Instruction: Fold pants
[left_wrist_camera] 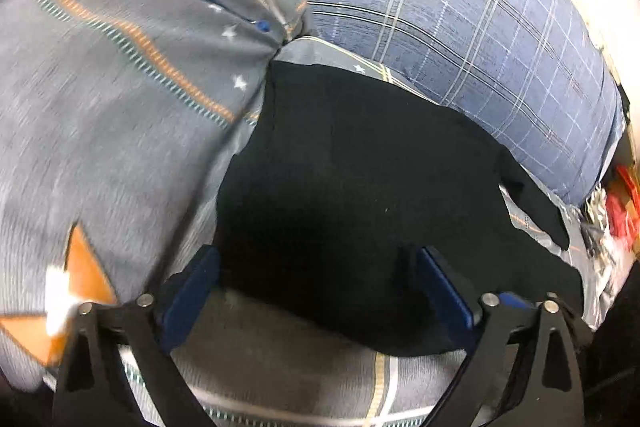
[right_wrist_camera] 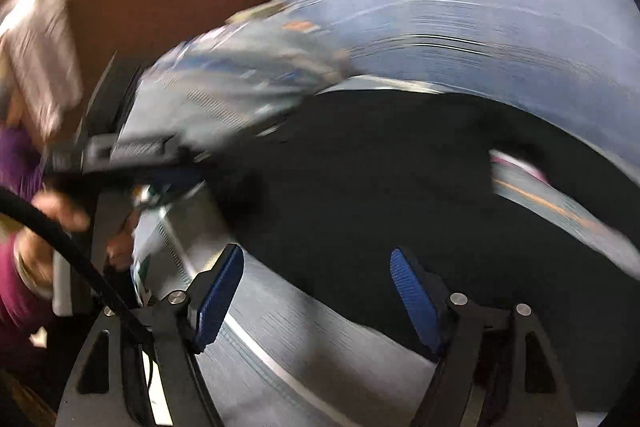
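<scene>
Two grippers low over a bed: left gripper (left_wrist_camera: pixel 316 287) with jaws spread wide, holding nothing, tips at the near edge of black pants (left_wrist_camera: pixel 360 179); right gripper (right_wrist_camera: pixel 316 291) likewise spread and empty, hovering over grey bedsheet (right_wrist_camera: pixel 304 339). Pants lying flat mid-bed. Beyond, grey patterned quilt (left_wrist_camera: pixel 120 67) bunched left, blue plaid pillow (left_wrist_camera: pixel 460 19) behind. Right view heavily blurred.

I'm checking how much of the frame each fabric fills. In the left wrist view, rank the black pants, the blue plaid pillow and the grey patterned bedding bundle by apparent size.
1. black pants
2-3. grey patterned bedding bundle and blue plaid pillow: too alike to rank, and the fisheye lens distorts both.
</scene>
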Motion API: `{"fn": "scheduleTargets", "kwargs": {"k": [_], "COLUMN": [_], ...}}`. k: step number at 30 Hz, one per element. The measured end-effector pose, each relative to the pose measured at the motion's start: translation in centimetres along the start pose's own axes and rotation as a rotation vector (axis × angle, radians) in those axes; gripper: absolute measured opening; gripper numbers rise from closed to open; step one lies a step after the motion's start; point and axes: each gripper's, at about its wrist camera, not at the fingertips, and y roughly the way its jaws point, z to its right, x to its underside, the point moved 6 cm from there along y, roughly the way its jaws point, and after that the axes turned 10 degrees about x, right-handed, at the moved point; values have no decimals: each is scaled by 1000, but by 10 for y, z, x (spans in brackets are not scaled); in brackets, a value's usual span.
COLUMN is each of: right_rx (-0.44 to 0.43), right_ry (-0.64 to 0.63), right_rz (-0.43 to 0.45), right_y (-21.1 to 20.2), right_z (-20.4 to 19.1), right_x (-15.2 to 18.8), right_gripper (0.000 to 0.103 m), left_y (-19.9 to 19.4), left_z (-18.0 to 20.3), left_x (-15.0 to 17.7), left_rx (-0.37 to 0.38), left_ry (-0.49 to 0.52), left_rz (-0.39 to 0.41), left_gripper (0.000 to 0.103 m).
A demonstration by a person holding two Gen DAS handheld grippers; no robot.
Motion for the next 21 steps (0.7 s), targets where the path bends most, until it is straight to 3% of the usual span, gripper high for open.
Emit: {"fn": "scheduleTargets", "kwargs": {"k": [2,4,7,8,9,10,13,16,18,20,21], "right_rx": [-30,-40,-15,-2,-12,-32,-137,-297,-355,-320,-308], "right_ry": [-27,-49,-102,-113,-117,-92,70,210,181,132,115], "right_rz": [-5,-3,-18,-20,-36,-62,-91,-81,-125,-202,-196], "right_y": [21,40,61,59,61,63,58,44,42,48,46], "right_z": [-23,-37,-58,-51,-50,-43,-18,-11,-21,-30,-33], "right_x": [-7,-13,-21,-23,-26,-28,-29,-29,-19,-4,-2], "right_gripper": [72,70,64,45,17,13,11,12,17,25,27], "left_y": [2,7,3,-1,-7,-11,-32,-54,-56,-58,-57], "left_z": [-1,-3,-6,-6,-5,-4,5,4,1,-7,-10], "left_x": [1,-3,-8,-10,-14,-17,-23,-19,-16,-13,-12], "left_rx": [-9,3,7,18,44,61,107,76,16,-35,-41], "left_ry": [-3,-16,-1,1,-8,-15,-11,32,60,73,68], "left_rz": [-19,-39,-52,-56,-60,-57,-38,-13,-7,-15,-22], "left_gripper": [70,64,42,35,32,30,26,26,26,28,33]}}
